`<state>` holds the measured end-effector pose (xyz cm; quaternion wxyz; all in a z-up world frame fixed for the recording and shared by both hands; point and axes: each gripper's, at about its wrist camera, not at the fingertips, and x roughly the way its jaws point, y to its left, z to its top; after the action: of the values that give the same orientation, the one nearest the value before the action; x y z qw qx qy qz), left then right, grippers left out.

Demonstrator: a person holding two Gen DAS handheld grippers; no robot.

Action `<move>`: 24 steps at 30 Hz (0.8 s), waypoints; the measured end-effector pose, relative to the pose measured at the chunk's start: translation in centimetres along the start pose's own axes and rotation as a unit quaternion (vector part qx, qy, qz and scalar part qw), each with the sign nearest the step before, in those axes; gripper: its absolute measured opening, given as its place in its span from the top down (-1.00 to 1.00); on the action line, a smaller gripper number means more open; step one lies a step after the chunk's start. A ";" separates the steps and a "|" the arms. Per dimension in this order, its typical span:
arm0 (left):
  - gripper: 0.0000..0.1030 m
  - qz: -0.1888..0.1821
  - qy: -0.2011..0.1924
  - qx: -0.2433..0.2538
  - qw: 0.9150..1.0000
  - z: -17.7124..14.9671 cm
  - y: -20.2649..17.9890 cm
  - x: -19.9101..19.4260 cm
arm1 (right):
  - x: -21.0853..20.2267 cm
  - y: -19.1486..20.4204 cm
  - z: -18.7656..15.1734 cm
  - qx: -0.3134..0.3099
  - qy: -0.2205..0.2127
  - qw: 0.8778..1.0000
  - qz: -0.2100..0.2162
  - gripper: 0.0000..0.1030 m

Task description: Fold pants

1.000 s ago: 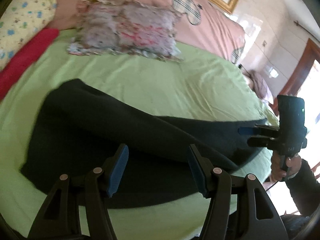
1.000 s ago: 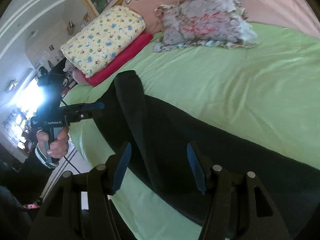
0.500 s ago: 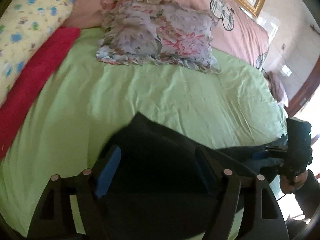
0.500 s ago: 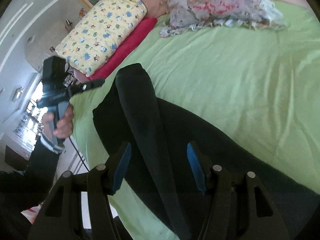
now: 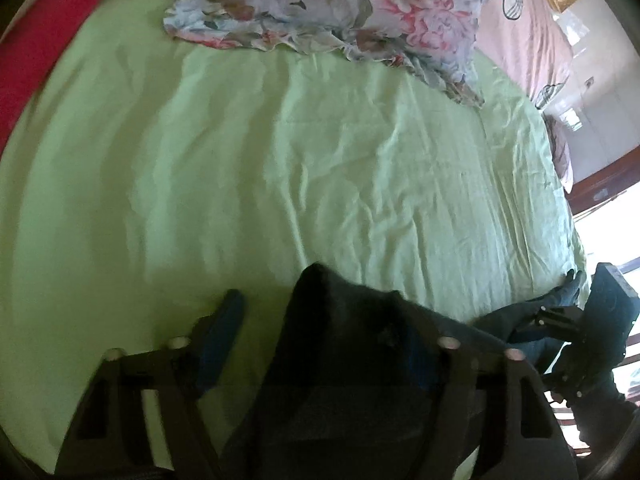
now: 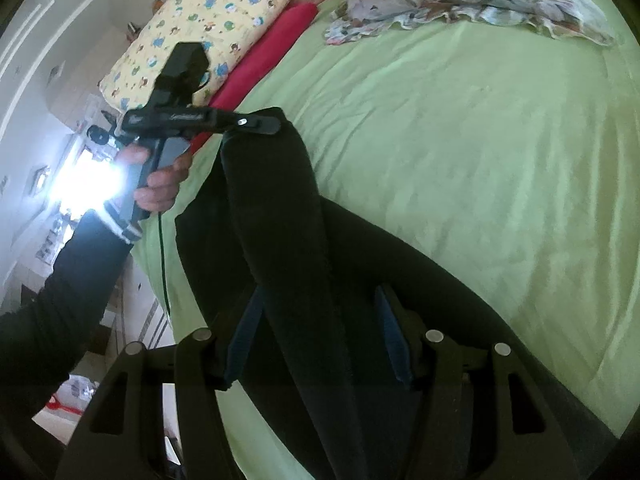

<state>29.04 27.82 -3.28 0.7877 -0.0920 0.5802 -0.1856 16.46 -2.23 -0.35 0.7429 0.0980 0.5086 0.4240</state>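
Note:
Dark pants [image 6: 288,232] lie on the green bed sheet [image 6: 480,140], one folded leg running from the near edge toward the pillows. My left gripper [image 5: 320,332] has its jaws wide apart and straddles the raised end of the pants [image 5: 340,320]; it also shows in the right wrist view [image 6: 256,124], level at that end of the cloth. My right gripper [image 6: 316,336] has its jaws apart on either side of the pants near the other end. It shows in the left wrist view [image 5: 552,316] at the bed's right edge.
A floral pillow [image 5: 340,4] lies at the head of the bed. A red roll [image 6: 264,56] and a yellow patterned pillow [image 6: 200,20] lie along the left side. A pink headboard cover [image 5: 528,28] stands behind. The person's arm [image 6: 60,280] reaches in from the left.
My left gripper has moved forward and up along the pants to their far end, which now rises between its jaws. The right gripper has stayed over the cloth near the bed's edge.

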 end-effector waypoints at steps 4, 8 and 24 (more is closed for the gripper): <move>0.36 0.004 -0.029 0.025 0.999 -0.6 -1.1 -1.1 | 0.6 0.9 0.1 -0.021 0.007 1.000 -0.006 0.58; 0.82 0.006 -0.072 0.034 0.997 -1.9 -2.0 -4.0 | 0.5 2.1 -0.4 -0.048 -0.005 0.999 -0.019 0.86; 0.93 -0.024 -0.207 0.029 0.978 -13.6 -4.2 -12.3 | -1.8 8.6 -5.6 -0.161 -0.067 0.983 -0.051 0.88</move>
<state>12.14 29.85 4.87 0.8885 -0.1193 0.3962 -0.1985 6.97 0.22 3.23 0.8022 -0.0207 0.3865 0.4546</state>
